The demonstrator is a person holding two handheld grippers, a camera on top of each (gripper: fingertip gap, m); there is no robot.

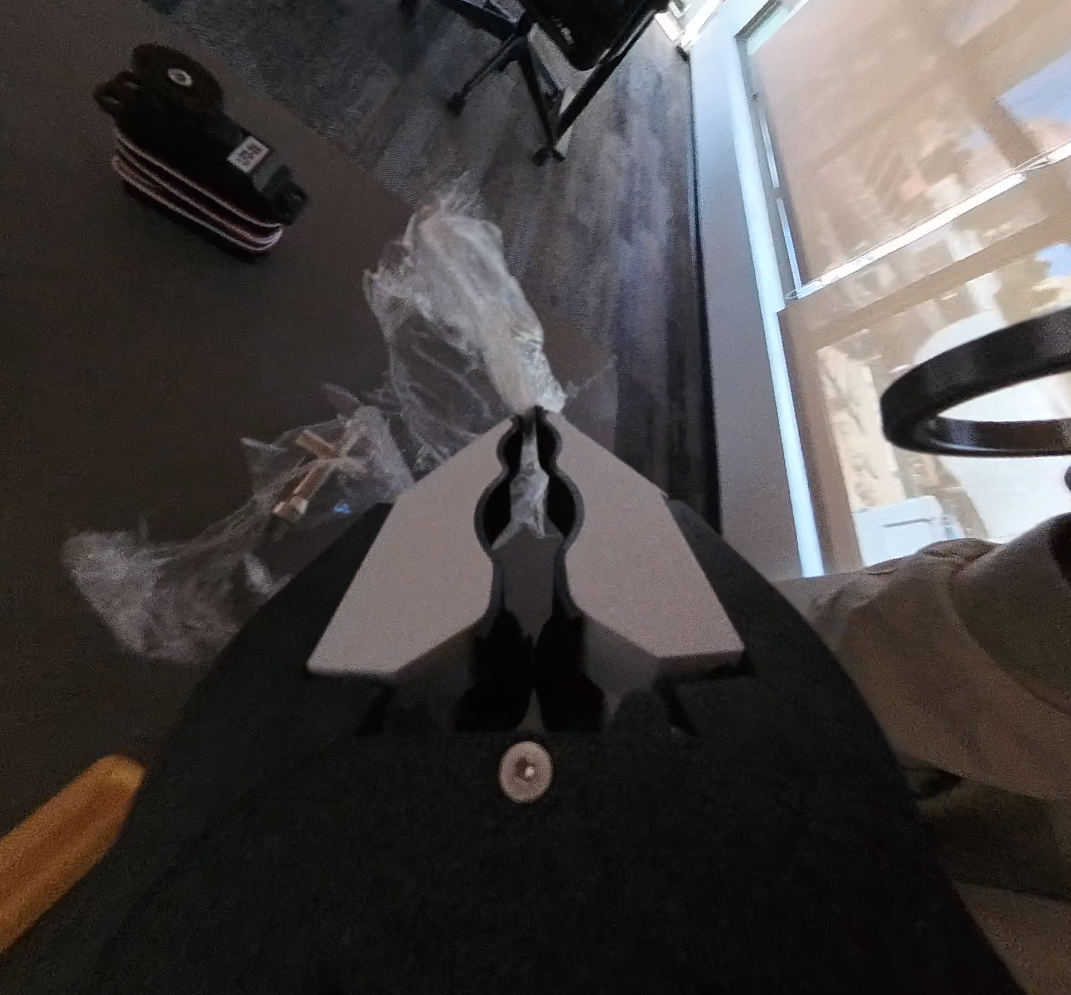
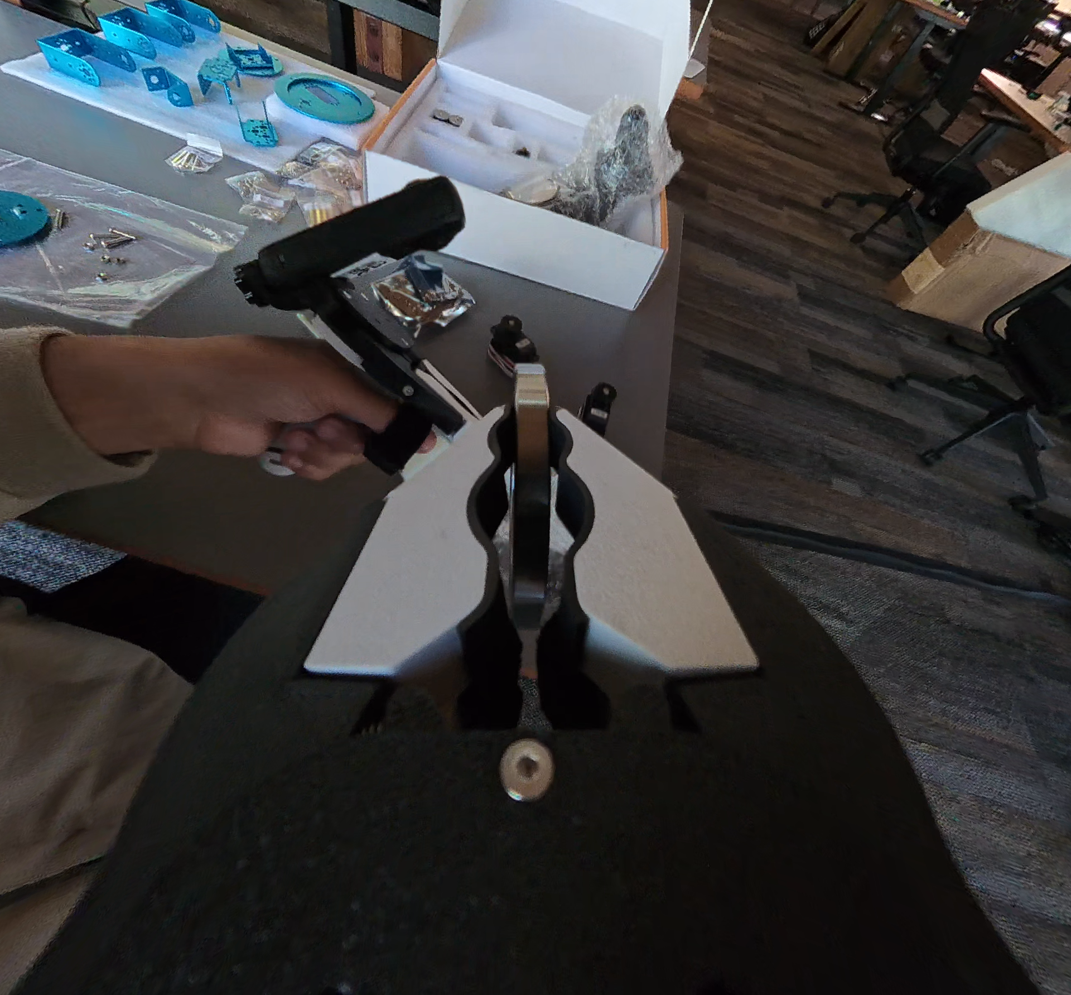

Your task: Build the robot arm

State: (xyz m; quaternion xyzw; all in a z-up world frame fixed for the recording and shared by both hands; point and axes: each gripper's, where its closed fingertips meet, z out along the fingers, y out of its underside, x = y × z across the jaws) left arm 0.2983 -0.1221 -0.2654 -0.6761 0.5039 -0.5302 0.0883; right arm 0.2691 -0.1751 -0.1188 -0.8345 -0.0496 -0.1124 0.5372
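In the left wrist view my left gripper [image 1: 534, 416] is shut on the twisted end of a clear plastic bag [image 1: 463, 318] and holds it above the dark table [image 1: 145, 358]. In the right wrist view my right gripper [image 2: 530, 416] is shut on a flat black ring [image 2: 530, 387], seen edge-on and upright between the fingers. The same ring shows at the right edge of the left wrist view [image 1: 985, 405]. A hand [image 2: 261, 405] holds the left gripper's handle just left of my right gripper.
A black servo with red and white wires [image 1: 197, 155] and a bag of metal parts [image 1: 307, 480] lie on the table. An open white box [image 2: 521, 236], blue metal brackets [image 2: 116, 45], small screw bags [image 2: 272, 196], two small servos [image 2: 513, 344] and office chairs [image 2: 927, 155] are around. My hands' fingertips stand some 15 cm from each other.
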